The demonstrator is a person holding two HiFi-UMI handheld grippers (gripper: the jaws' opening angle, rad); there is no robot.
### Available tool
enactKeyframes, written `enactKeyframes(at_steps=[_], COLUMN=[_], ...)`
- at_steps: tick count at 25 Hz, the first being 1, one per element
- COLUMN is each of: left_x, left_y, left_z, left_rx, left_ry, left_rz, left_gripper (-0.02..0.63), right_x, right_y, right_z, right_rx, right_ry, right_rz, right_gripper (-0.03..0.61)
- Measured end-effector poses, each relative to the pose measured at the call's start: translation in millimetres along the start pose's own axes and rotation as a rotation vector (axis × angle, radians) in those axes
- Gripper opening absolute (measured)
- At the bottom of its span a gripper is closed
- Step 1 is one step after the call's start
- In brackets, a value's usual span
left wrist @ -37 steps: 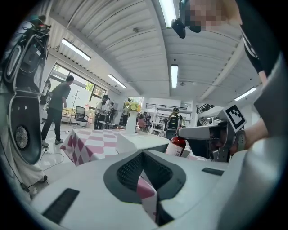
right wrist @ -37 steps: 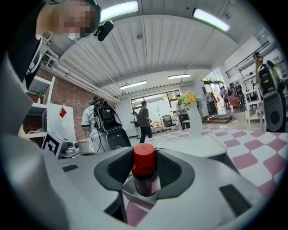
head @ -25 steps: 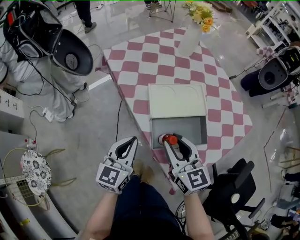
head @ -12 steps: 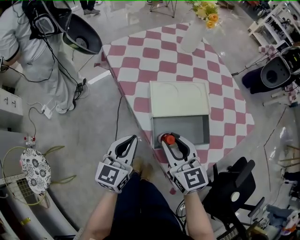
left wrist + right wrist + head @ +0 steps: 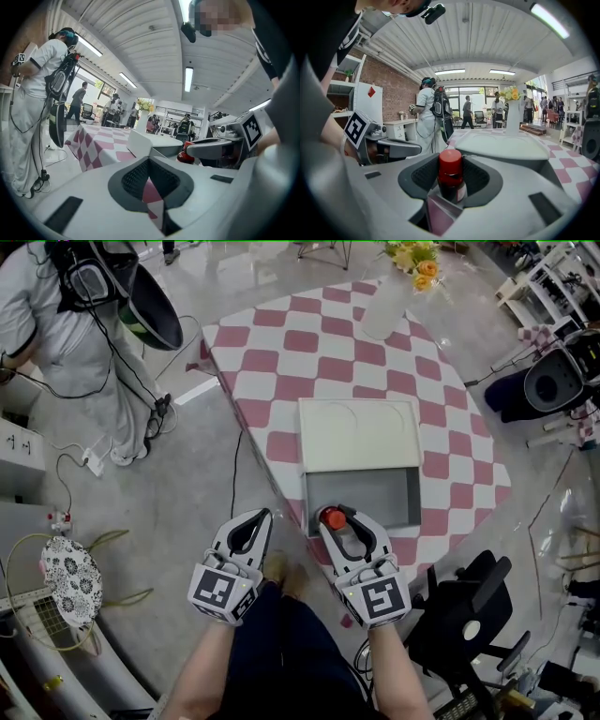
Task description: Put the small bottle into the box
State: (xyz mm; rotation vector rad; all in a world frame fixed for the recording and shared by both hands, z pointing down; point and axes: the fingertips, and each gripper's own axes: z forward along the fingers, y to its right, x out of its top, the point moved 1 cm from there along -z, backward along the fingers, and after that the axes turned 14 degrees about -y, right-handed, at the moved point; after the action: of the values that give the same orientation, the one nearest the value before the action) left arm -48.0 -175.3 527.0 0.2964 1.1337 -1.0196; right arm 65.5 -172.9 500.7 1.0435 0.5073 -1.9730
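Note:
The small bottle (image 5: 331, 518), dark with a red cap, stands upright between the jaws of my right gripper (image 5: 339, 518), which is shut on it. It hangs over the near left corner of the open white box (image 5: 361, 500), whose lid (image 5: 356, 435) lies flat behind the grey inside. In the right gripper view the bottle (image 5: 450, 180) fills the middle between the pads, with the box lid (image 5: 501, 145) beyond. My left gripper (image 5: 253, 519) is off the table's left edge, over the floor, shut and empty. In its own view the left gripper (image 5: 149, 161) faces the box (image 5: 140, 140).
The box sits on a table with a pink and white checked cloth (image 5: 319, 352). A white vase with yellow flowers (image 5: 384, 310) stands at the far end. A person with gear on the back (image 5: 56, 324) stands at the upper left. A black chair (image 5: 469, 606) is by my right arm.
The right gripper with the bottle has drifted slightly left. The person at the upper left has come further into view. The left gripper has barely moved.

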Motion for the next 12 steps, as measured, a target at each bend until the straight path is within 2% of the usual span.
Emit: enactKeyframes(at_steps=[12], left_x=[-0.6], left_y=[-3.4], left_z=[-0.5], left_rx=[0.001], left_ry=[0.005], left_rz=[-0.014], left_gripper=[0.003], right_x=[-0.8], right_y=[2.2], right_z=[1.5], right_rx=[-0.028], right_ry=[-0.003], right_rz=[0.008], right_gripper=[0.153])
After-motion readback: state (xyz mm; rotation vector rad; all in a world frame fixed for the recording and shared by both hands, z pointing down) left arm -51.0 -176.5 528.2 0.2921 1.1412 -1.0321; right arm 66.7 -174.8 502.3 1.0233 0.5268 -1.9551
